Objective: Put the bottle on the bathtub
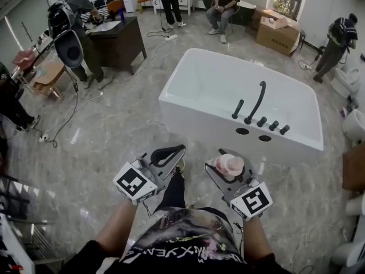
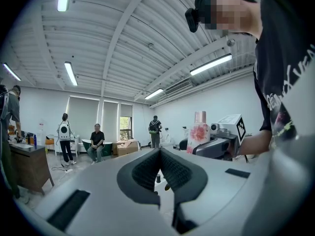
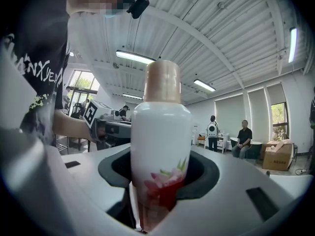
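Note:
A white bottle (image 1: 231,165) with a pink cap and a red flower print stands upright between the jaws of my right gripper (image 1: 224,154), which is shut on its lower body. The right gripper view shows the bottle (image 3: 161,127) filling the middle, with the right gripper (image 3: 160,170) clamped on it. From the left gripper view the bottle (image 2: 199,132) appears off to the right. My left gripper (image 1: 180,149) hovers beside it, shut and holding nothing; its pads (image 2: 147,171) meet at the tip. The white bathtub (image 1: 174,96) lies ahead on the floor, with a black faucet (image 1: 256,103) on its near right rim.
A dark desk (image 1: 117,39) with people around it is at the back left. Cardboard boxes (image 1: 278,36) and a seated person (image 1: 225,4) are at the back. White toilets (image 1: 353,124) line the right edge. A cable (image 1: 74,107) trails over the marble floor.

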`<action>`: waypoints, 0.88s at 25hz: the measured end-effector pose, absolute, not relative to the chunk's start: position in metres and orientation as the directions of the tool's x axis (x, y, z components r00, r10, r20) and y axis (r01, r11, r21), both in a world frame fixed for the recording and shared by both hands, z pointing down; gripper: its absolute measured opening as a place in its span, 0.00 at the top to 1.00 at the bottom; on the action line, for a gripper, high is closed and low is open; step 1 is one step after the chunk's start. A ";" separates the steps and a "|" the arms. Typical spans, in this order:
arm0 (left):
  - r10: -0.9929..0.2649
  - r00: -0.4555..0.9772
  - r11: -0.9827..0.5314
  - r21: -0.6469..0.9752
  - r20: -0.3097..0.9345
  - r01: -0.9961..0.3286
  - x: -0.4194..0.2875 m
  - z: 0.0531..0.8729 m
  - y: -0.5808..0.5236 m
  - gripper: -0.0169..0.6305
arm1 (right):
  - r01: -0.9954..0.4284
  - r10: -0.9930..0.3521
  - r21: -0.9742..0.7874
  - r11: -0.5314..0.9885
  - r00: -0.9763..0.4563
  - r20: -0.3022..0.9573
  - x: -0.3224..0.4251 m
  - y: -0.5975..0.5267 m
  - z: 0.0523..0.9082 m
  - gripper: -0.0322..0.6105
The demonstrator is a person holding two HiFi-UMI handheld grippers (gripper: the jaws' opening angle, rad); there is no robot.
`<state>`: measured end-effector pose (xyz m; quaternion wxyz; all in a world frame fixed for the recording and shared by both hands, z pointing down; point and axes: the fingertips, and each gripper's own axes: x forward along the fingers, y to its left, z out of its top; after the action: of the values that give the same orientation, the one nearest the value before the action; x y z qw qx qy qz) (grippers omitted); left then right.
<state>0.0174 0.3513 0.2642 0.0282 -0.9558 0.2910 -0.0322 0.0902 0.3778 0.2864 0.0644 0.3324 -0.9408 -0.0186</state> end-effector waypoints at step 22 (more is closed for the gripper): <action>-0.557 0.829 -0.830 -0.041 0.044 -0.556 -0.012 0.278 0.248 0.96 | -0.631 -0.635 0.078 0.772 -0.762 0.128 0.062 0.278 0.295 0.61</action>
<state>-0.0120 0.2478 0.2778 0.0133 -0.9563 0.2909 -0.0272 0.0616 0.2779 0.2948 0.0738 0.3373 -0.9384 -0.0152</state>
